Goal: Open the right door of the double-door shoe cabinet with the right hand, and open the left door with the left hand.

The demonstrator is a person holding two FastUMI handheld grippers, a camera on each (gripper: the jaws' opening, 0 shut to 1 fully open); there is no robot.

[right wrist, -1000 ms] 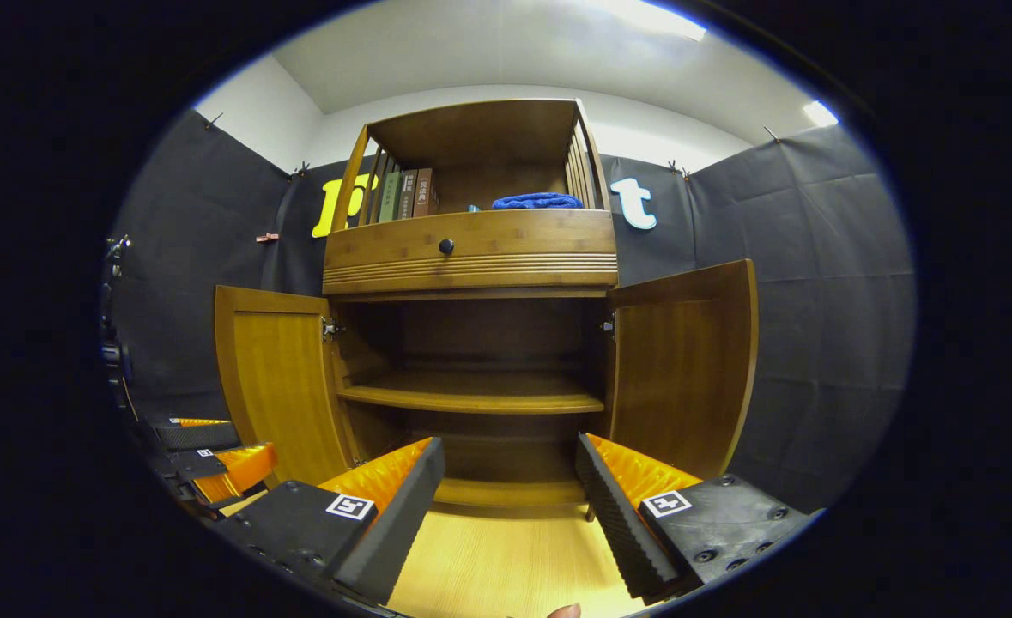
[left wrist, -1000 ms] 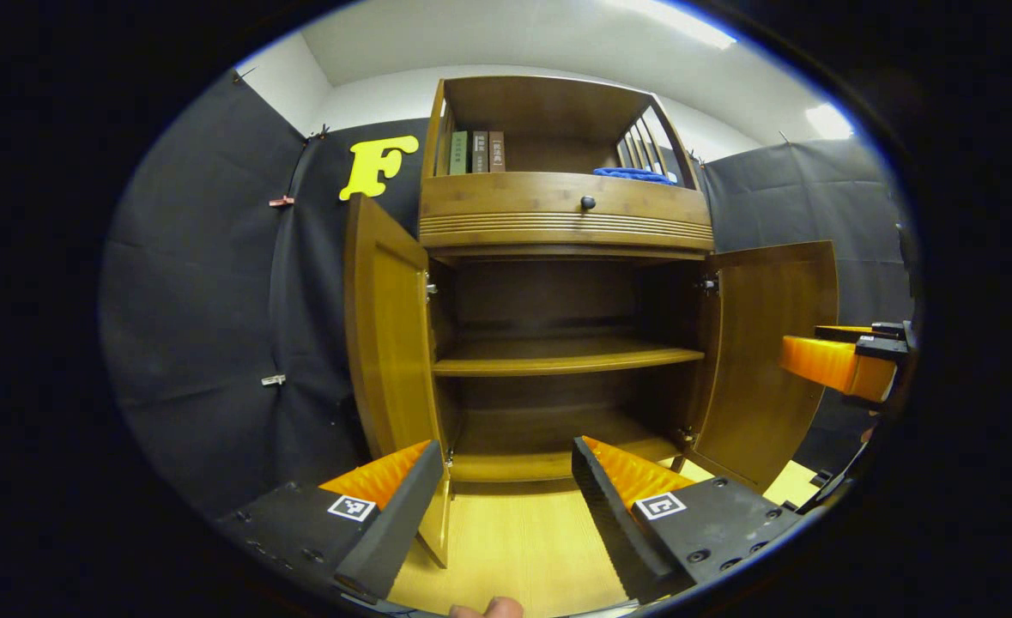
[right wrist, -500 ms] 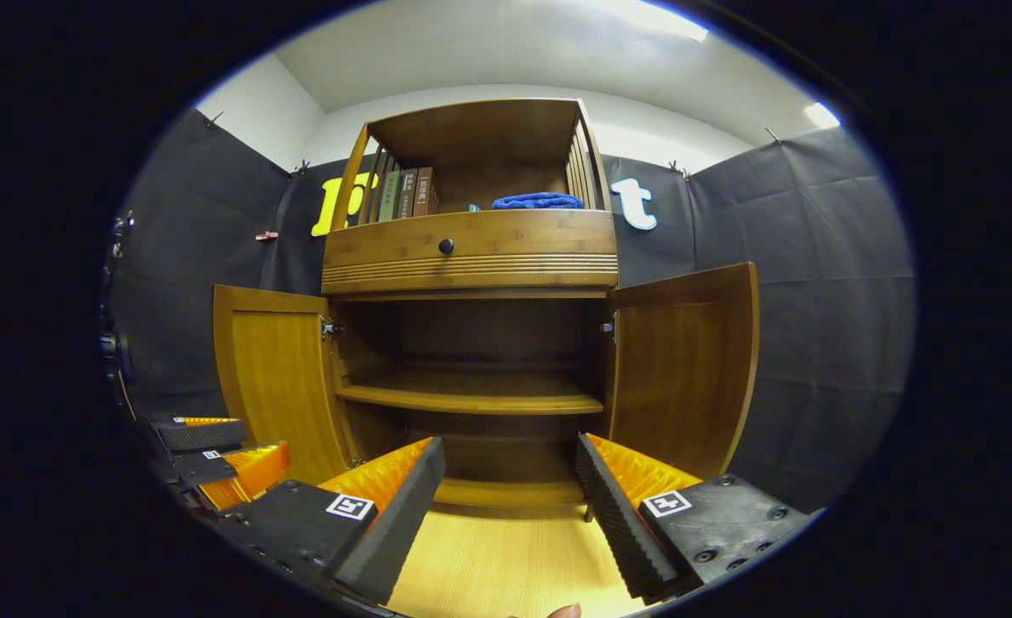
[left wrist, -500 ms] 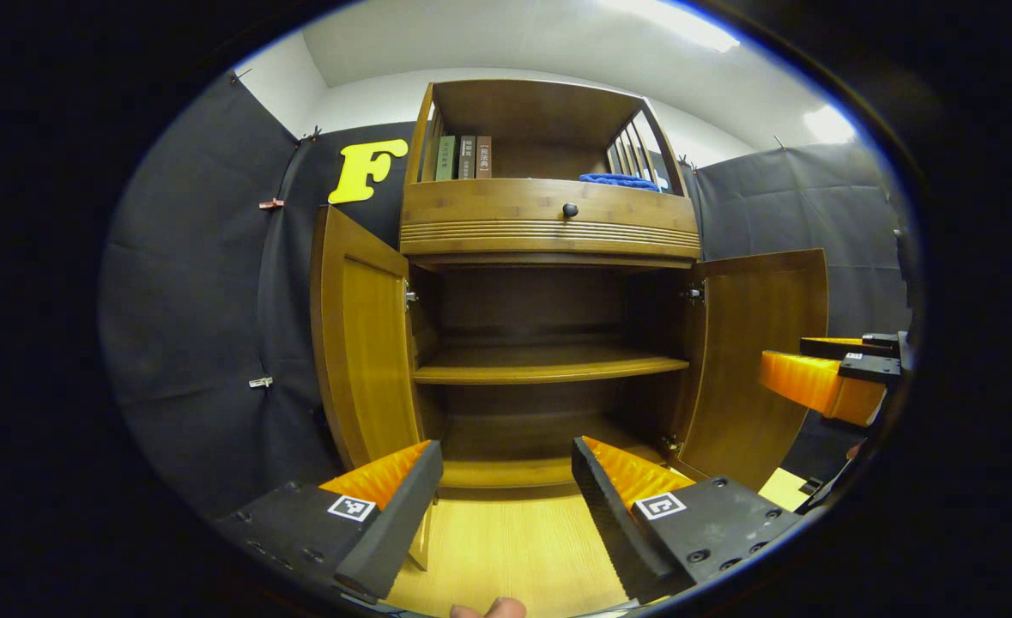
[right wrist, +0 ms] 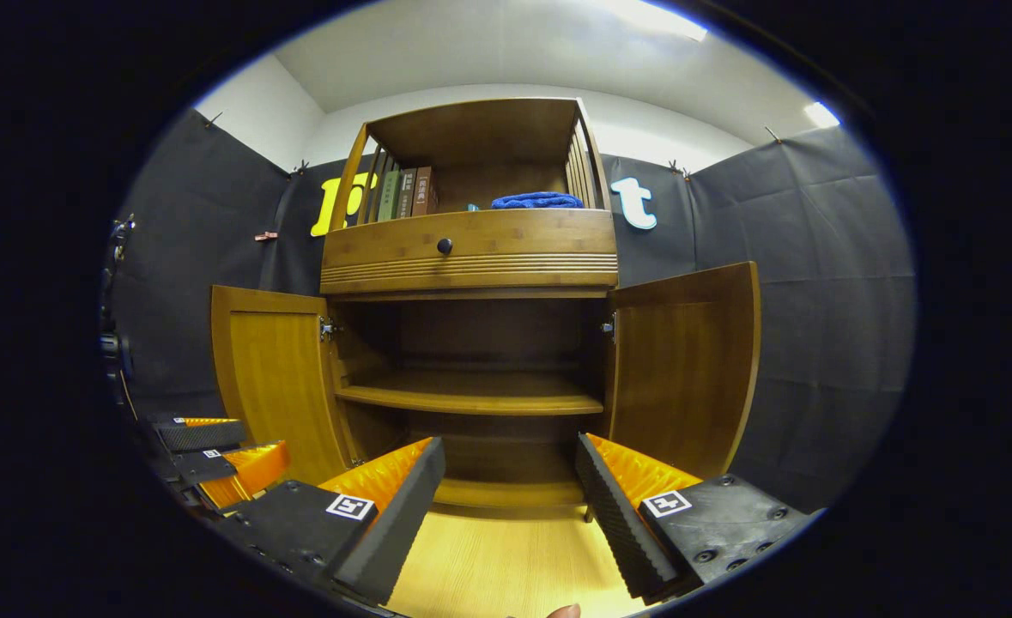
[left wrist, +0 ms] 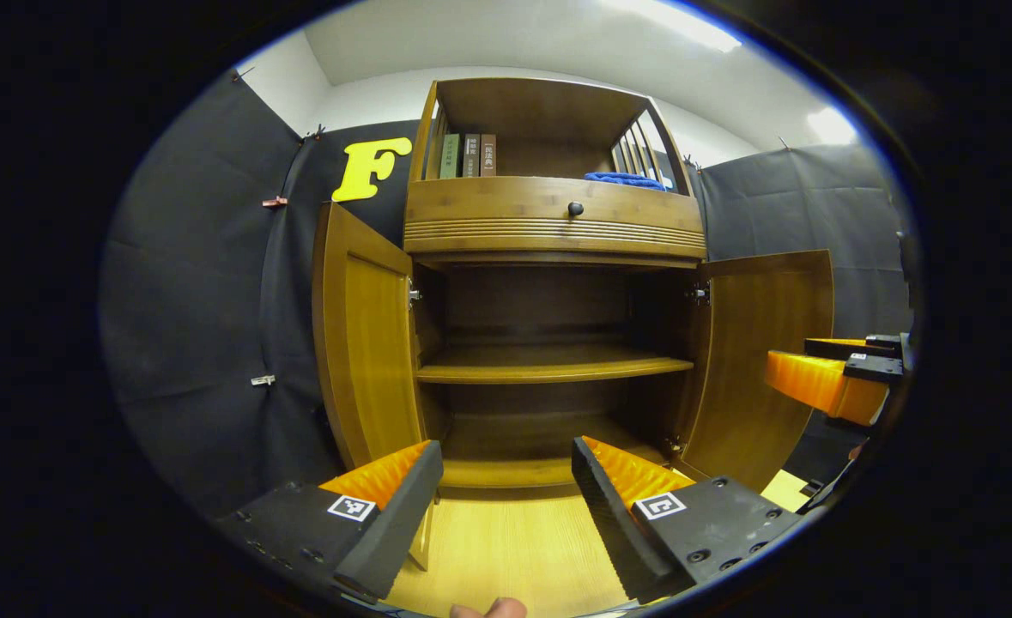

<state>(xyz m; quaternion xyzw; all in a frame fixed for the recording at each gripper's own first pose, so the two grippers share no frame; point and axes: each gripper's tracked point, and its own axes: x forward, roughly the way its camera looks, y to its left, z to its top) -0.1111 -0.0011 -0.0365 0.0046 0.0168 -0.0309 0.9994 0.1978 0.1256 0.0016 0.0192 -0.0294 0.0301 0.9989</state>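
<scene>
In the left gripper view, the wooden cabinet (left wrist: 553, 232) stands with both flat panelled doors swung out, the left door (left wrist: 366, 343) and right door (left wrist: 754, 360) baring a bare curved-front shelf (left wrist: 548, 369). The left tool (left wrist: 506, 506) gapes wide, holding nothing, ridged fingers over pale wood-grain floor (left wrist: 514, 558); the right tool (left wrist: 832, 382) hangs near the right door. In the right gripper view, the right tool (right wrist: 510, 506) is likewise wide and empty, both doors open, with books (right wrist: 407, 193) and a blue cloth (right wrist: 537, 201) above the grooved, round-knobbed drawer (right wrist: 471, 249).
</scene>
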